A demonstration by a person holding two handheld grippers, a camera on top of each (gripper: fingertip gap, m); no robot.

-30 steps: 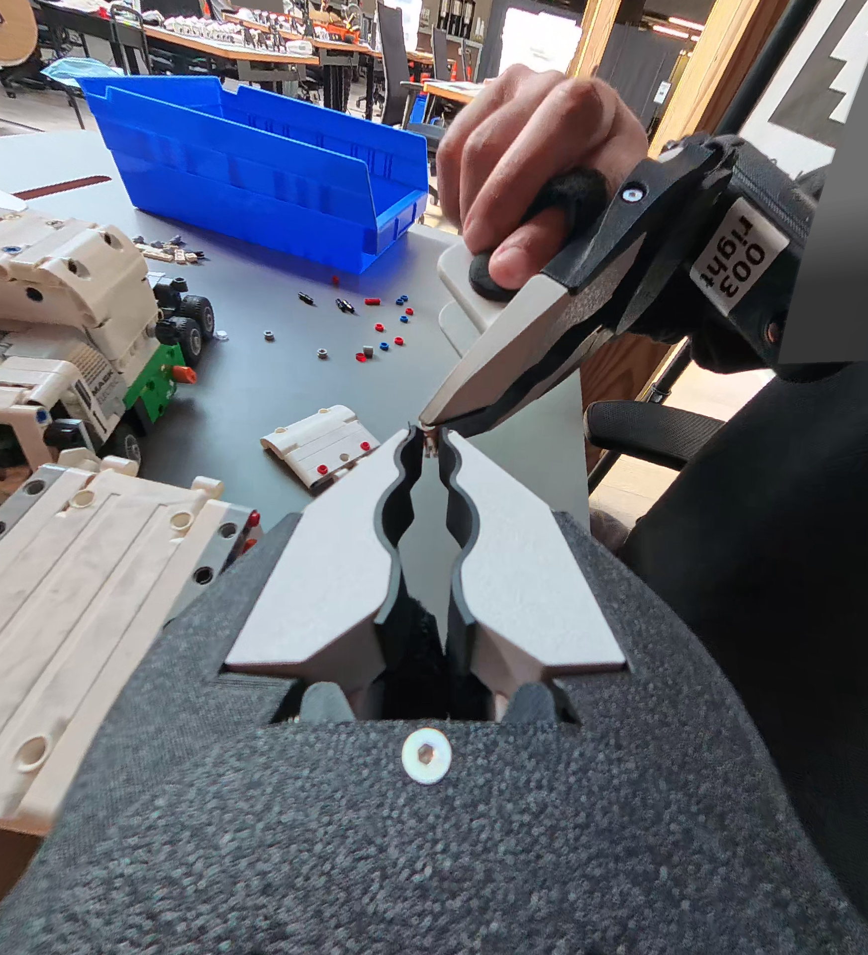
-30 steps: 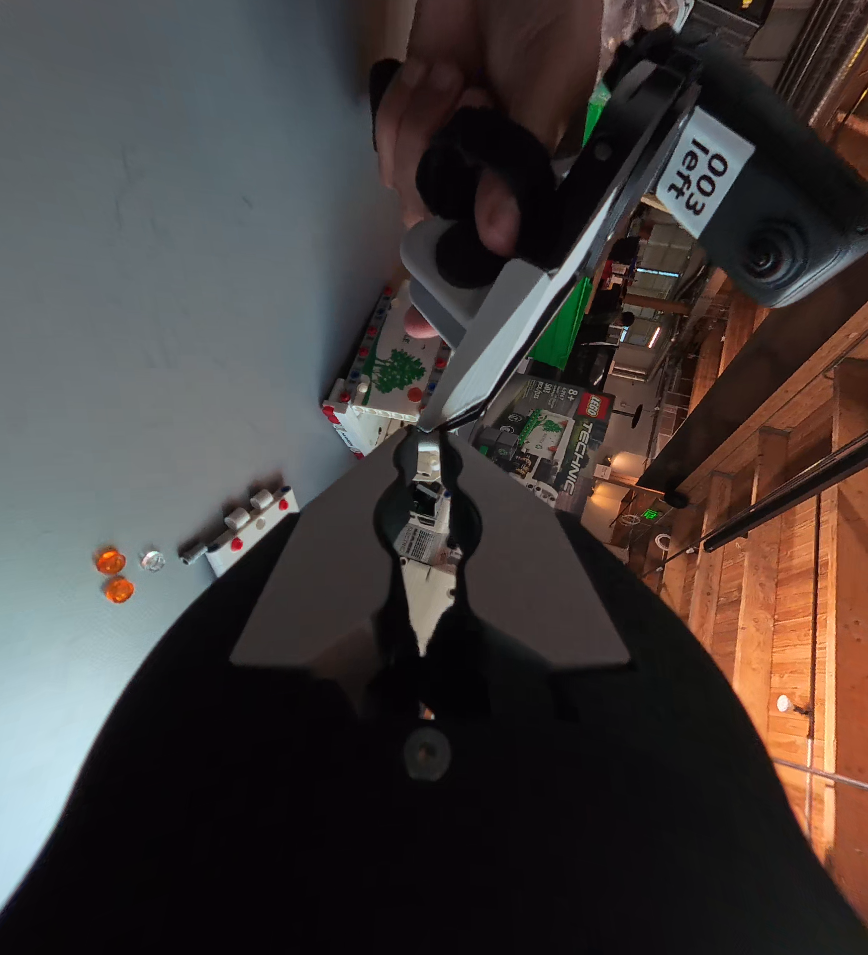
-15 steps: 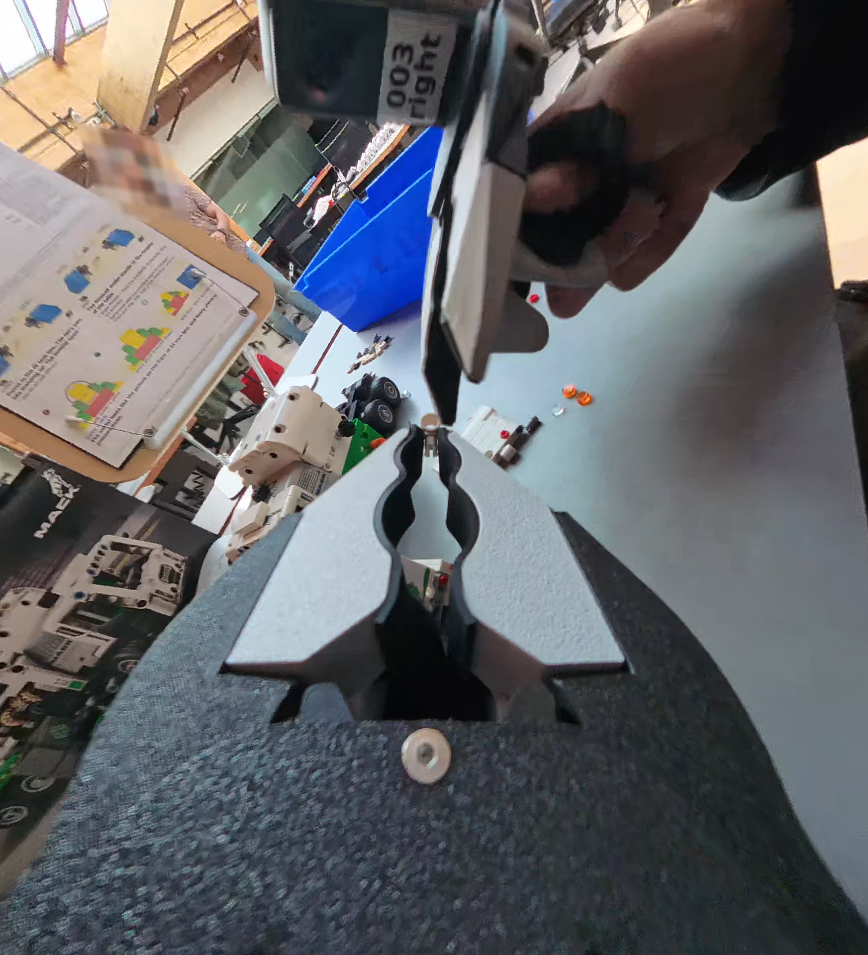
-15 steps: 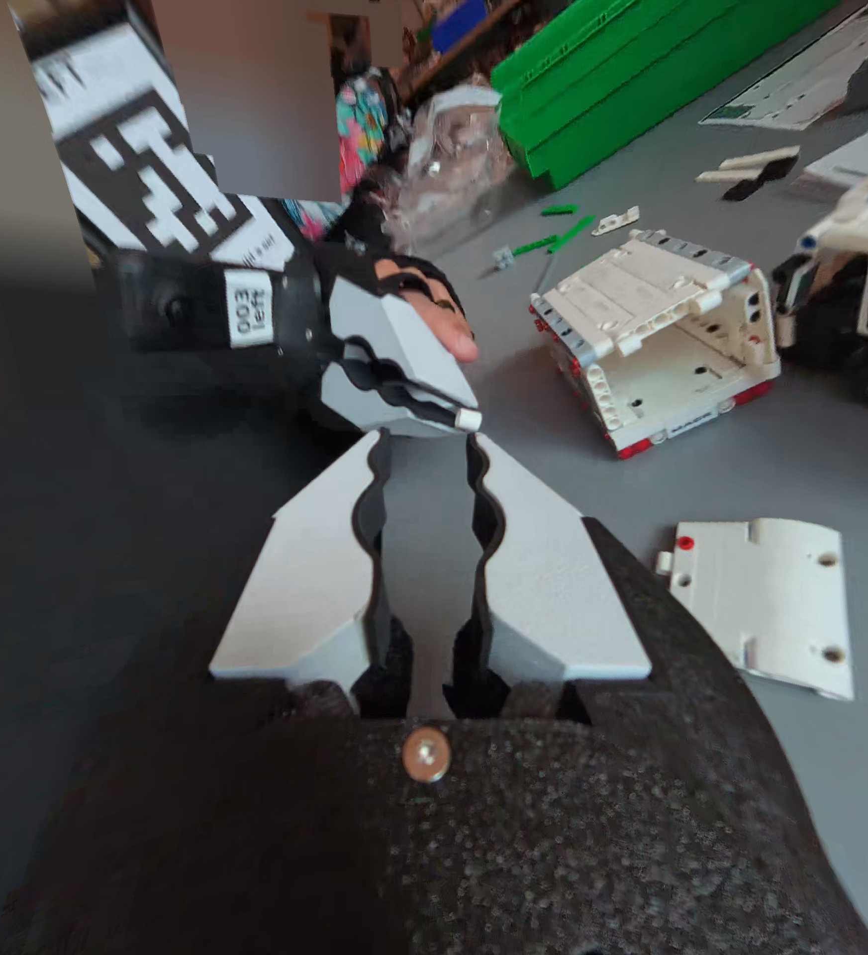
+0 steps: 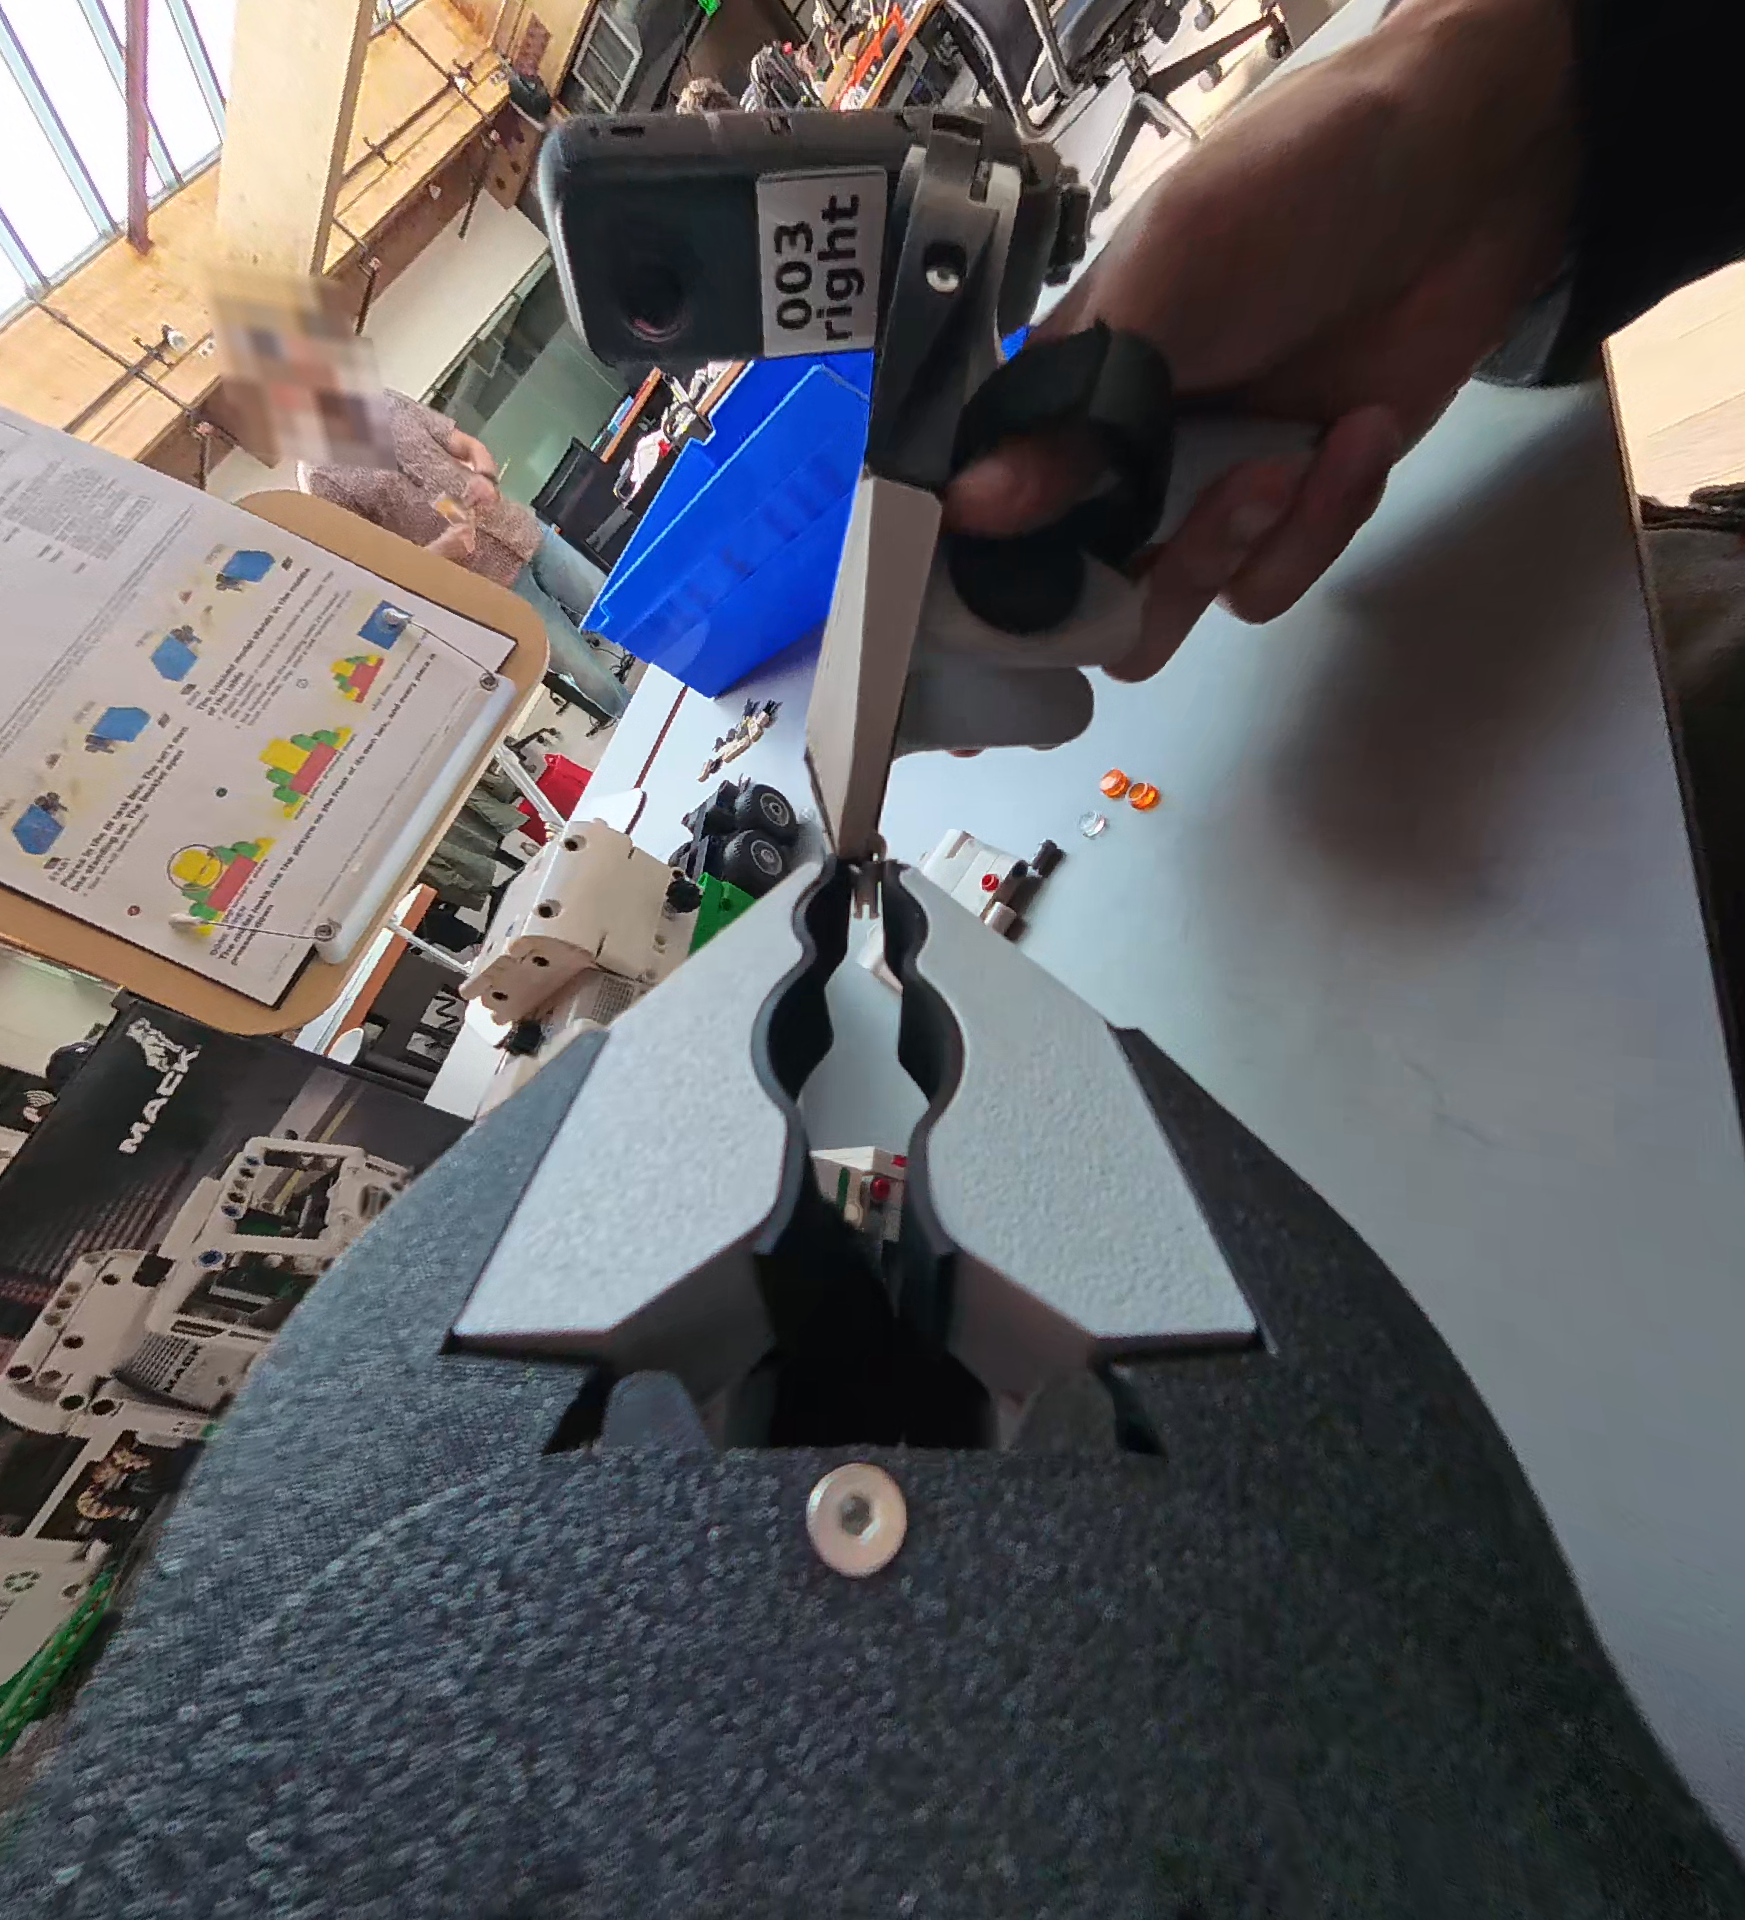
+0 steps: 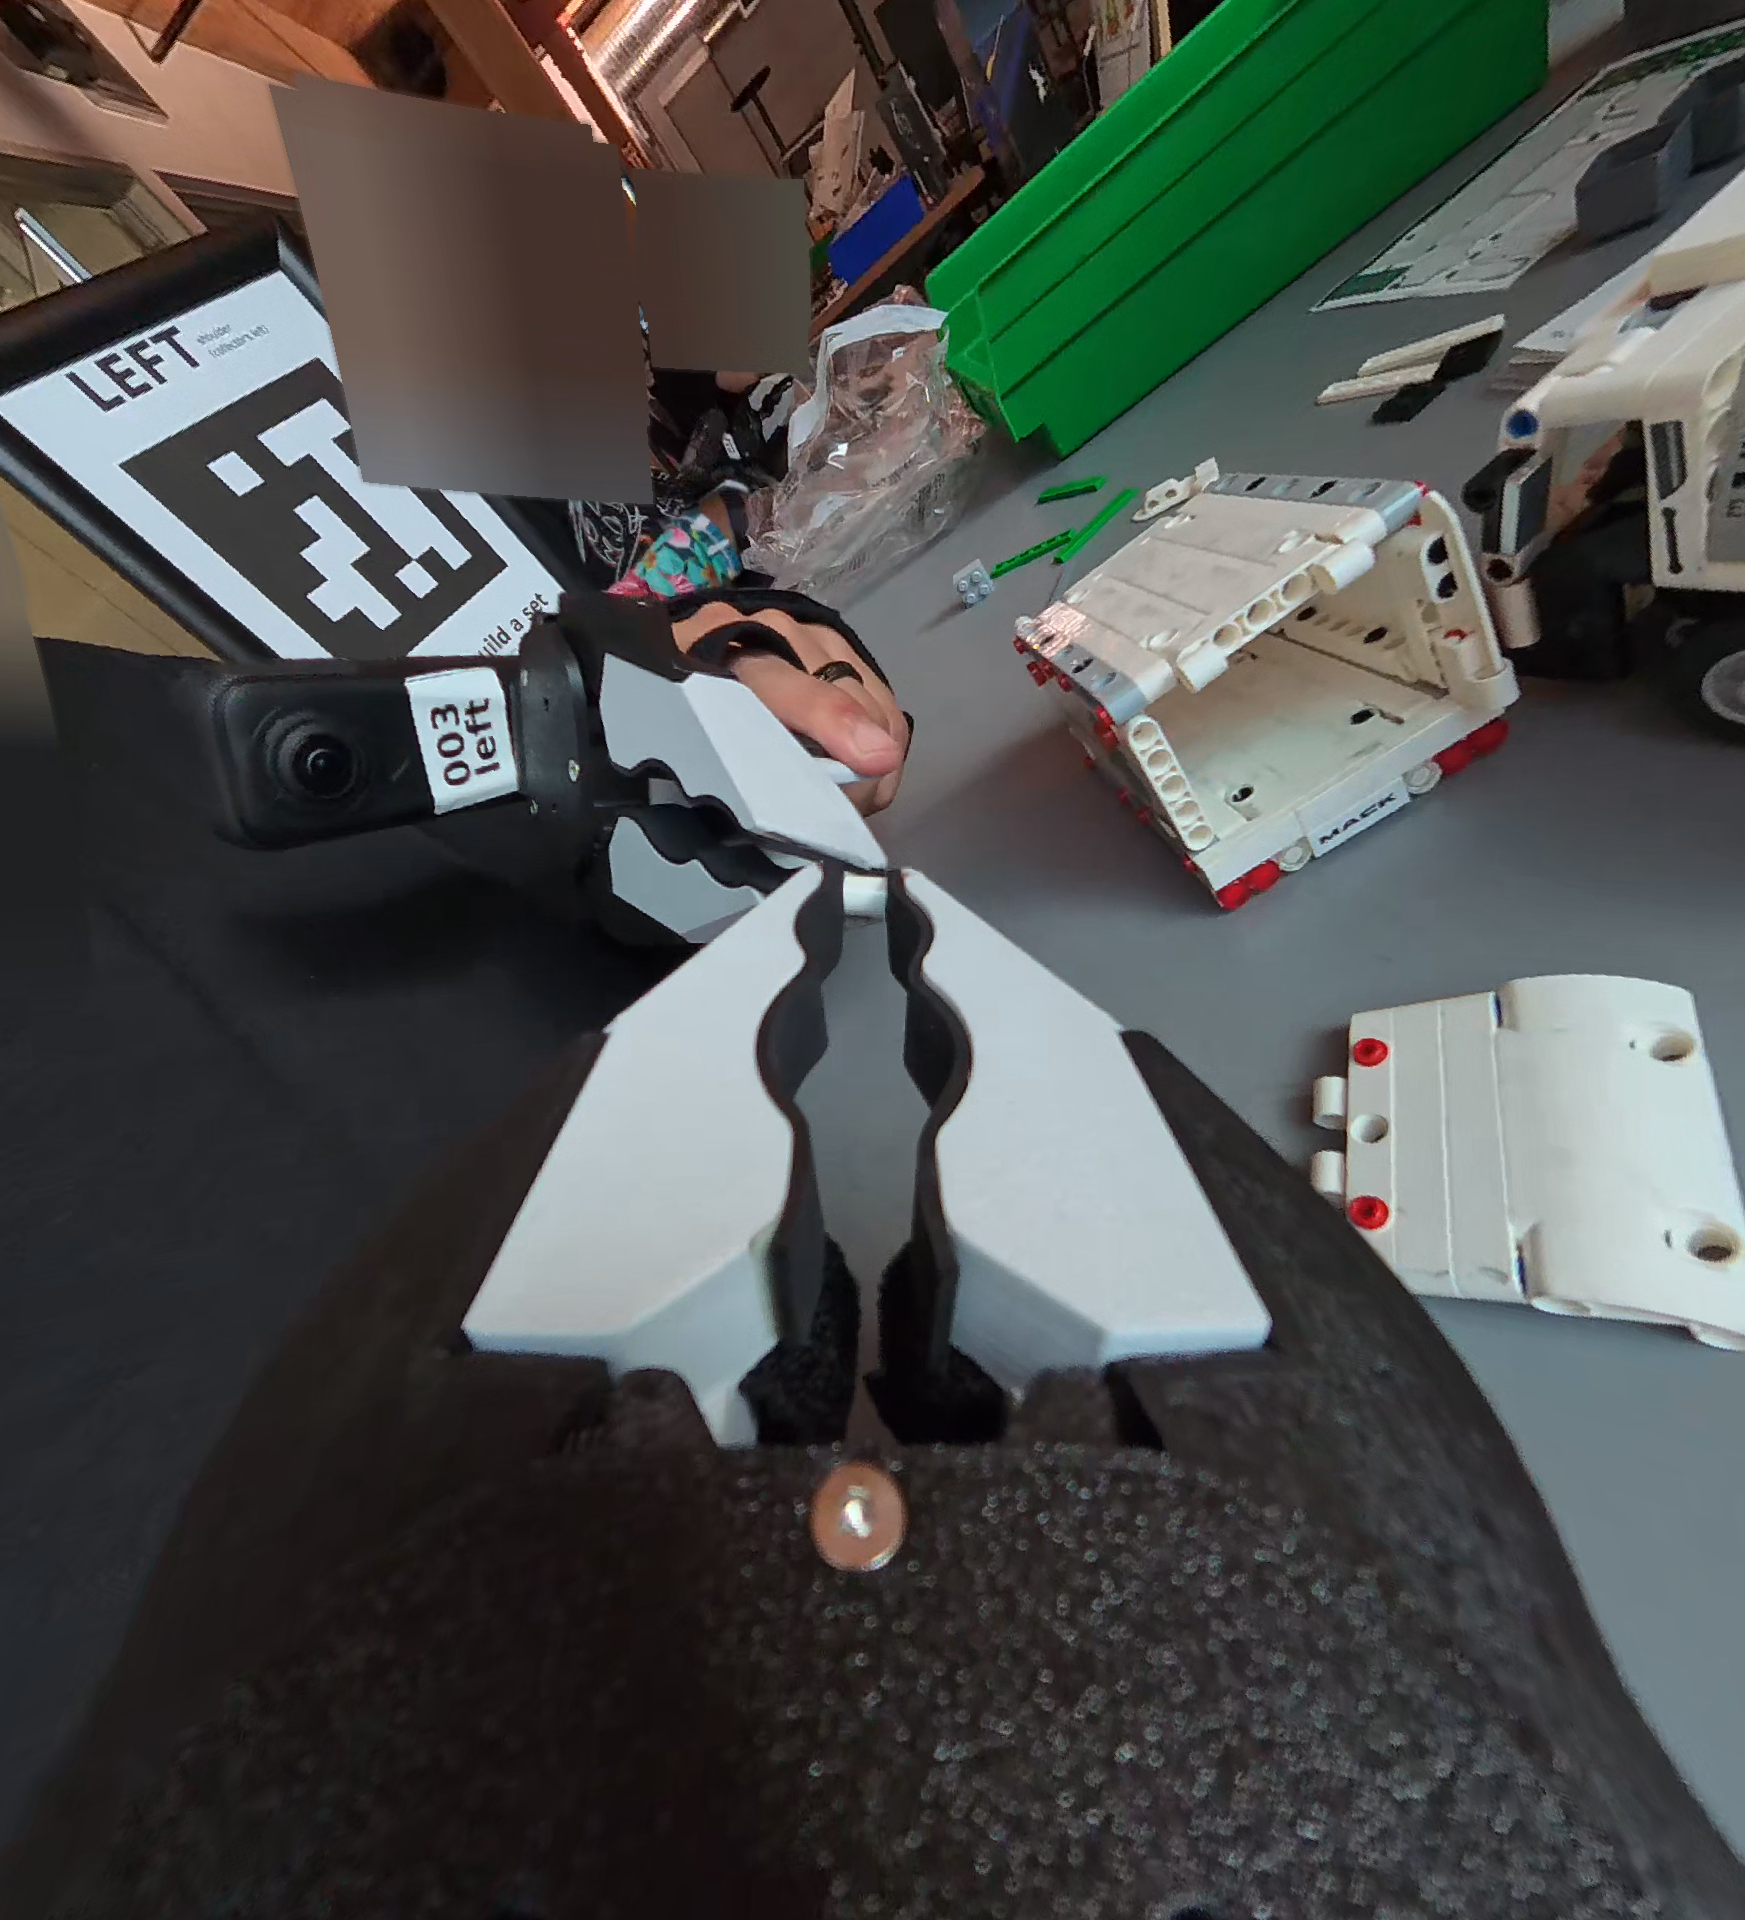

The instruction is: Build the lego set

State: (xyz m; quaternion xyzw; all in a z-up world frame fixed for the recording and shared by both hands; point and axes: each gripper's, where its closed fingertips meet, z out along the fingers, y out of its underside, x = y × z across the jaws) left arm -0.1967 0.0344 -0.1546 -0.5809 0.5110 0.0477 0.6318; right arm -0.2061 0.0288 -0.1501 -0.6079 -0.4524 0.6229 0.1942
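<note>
A small white lego piece [image 6: 863, 894] sits between my right gripper's [image 6: 861, 883] fingertips, which are closed on it above the grey table. My left gripper [image 5: 863, 883] is shut on the same small piece [image 5: 863, 896]; it enters the right wrist view from the left, tip to tip with the right one. In the left wrist view the right gripper's fingers [image 5: 852, 727] come down from above onto the piece. The white lego truck [image 6: 1699, 499], a white box body [image 6: 1263, 707] lying on its side and a white curved panel [image 6: 1533, 1164] lie on the table.
A green bin [image 6: 1211, 208] and a clear plastic bag [image 6: 868, 468] lie at the back. A blue bin [image 5: 743, 540], an instruction sheet on a clipboard [image 5: 172, 675], the set's box [image 5: 120, 1299], two orange studs [image 5: 1128, 790] and a small white assembly [image 5: 982, 873] show in the left wrist view.
Half a second ago my right gripper was open in front of the left gripper's tip; now it is closed on the small white piece. Both grippers have swung round since one second ago.
</note>
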